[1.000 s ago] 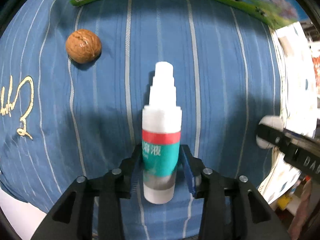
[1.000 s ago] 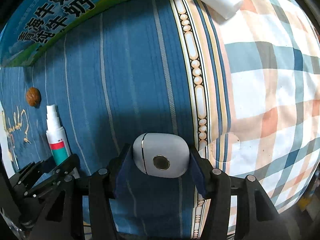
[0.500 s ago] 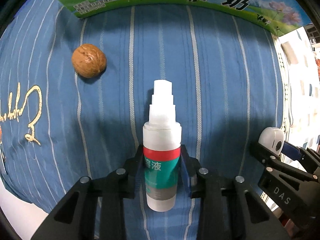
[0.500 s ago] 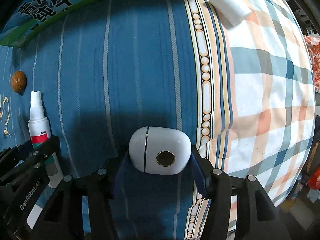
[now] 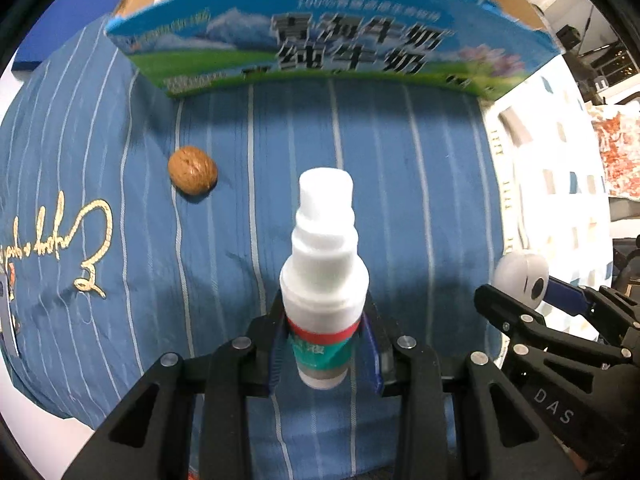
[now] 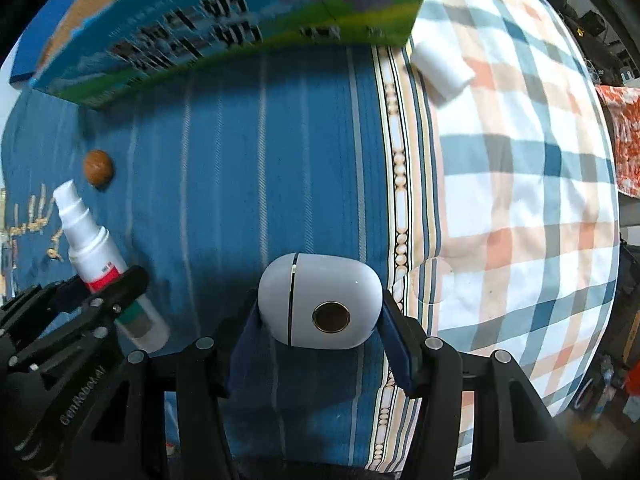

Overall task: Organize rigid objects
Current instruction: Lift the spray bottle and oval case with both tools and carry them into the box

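Two items gripped, both lifted toward the box.
We have the left hand-held gripper point(image 5: 324, 354) pinching the spray bottle point(image 5: 323, 280) low on its label, nozzle up, so it sits centre frame clear of the blue striped bedding point(image 5: 420, 208). Our right hand-held gripper point(image 6: 318, 320) clamps the white earbud case point(image 6: 320, 300) across its sides. Milk carton box point(image 5: 332, 52) spans the upper frame, likely the drop target. Walnut point(image 5: 193, 169) waits at left; white cylinder point(image 6: 442, 66) upper right.

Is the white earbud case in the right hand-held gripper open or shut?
Shut. The earbud case shows only a thin dark seam between lid and body, with no gap, as it sits clamped in the right hand-held gripper.
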A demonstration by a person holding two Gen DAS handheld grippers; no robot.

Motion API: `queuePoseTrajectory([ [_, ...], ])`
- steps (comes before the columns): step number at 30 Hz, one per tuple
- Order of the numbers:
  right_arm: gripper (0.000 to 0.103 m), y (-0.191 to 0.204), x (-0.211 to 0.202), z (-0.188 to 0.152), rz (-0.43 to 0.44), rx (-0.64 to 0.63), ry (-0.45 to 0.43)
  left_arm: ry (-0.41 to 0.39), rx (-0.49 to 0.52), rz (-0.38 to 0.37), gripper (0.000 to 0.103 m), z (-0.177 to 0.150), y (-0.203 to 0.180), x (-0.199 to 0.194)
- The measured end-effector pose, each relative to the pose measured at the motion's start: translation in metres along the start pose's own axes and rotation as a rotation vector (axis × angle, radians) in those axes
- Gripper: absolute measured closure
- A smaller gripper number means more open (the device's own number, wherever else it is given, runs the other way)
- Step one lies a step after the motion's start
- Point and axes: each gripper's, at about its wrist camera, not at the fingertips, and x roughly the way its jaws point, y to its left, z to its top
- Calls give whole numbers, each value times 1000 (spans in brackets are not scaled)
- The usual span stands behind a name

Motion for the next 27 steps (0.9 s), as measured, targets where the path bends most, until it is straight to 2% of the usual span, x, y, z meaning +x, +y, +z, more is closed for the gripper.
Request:
queuePoseTrajectory([
  [2,44,-13,-13,-8,11,0,-18,-22,4,-11,73,1,-1,-12],
  [14,44,-23,-91,-11,86,-16,-140,-186,4,-82,73,15,-2,-101],
  [22,44,-14,-159,26,151,-24,-254,-319,5,-102,73,59,10,-160],
  [27,44,-20,-171,66,153,-12,-299,-345,-1,-94,73,107,24,-174],
])
